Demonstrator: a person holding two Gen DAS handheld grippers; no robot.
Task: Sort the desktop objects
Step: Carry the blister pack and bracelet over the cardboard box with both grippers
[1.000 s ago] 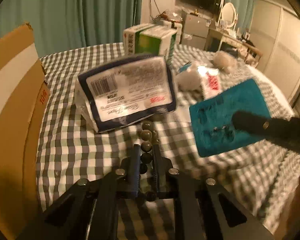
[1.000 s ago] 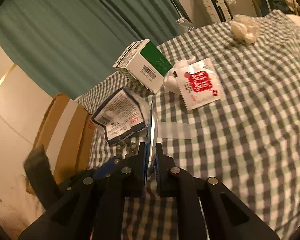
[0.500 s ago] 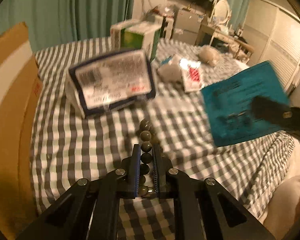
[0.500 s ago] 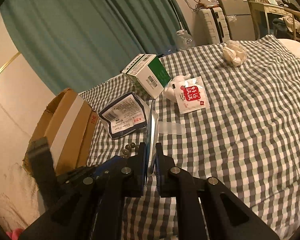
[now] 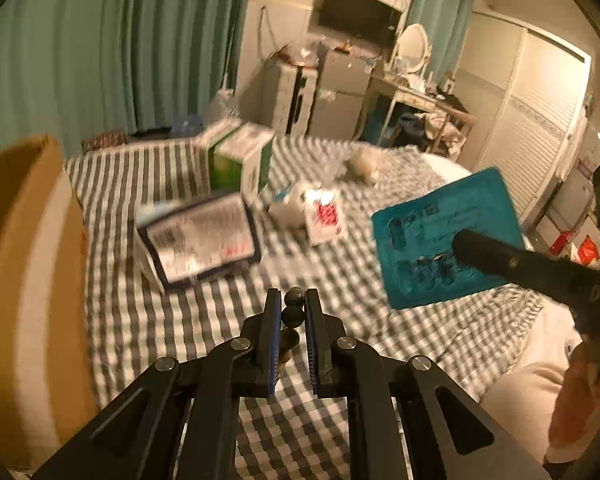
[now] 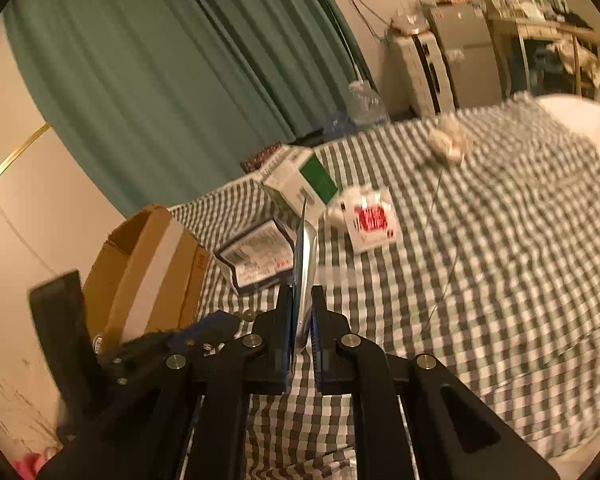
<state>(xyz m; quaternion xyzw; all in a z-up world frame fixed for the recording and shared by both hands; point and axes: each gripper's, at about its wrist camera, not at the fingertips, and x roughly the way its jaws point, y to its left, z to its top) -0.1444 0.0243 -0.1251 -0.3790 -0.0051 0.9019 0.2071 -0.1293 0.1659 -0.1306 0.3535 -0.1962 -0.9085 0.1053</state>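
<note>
Checked cloth (image 6: 480,240) covers the work surface, with teal curtains behind. Both tongs have risen clear of it since a second ago, each carrying its load, so two items appear lifted for sorting.

The left gripper (image 5: 293,320) is clamped on a string of dark beads (image 5: 292,314), which stands between its jaws. The right gripper (image 6: 301,312) is clamped on one thin teal card (image 5: 448,236), seen edge-on in its own view.

Ahead of the tongs lie one navy-bordered pouch (image 5: 202,236), one green and white carton (image 5: 240,160), one red-printed sachet (image 6: 370,220) and one pale crumpled wad (image 6: 448,142). One open cardboard box (image 6: 148,264) stands left of both tongs, the likely destination.
</note>
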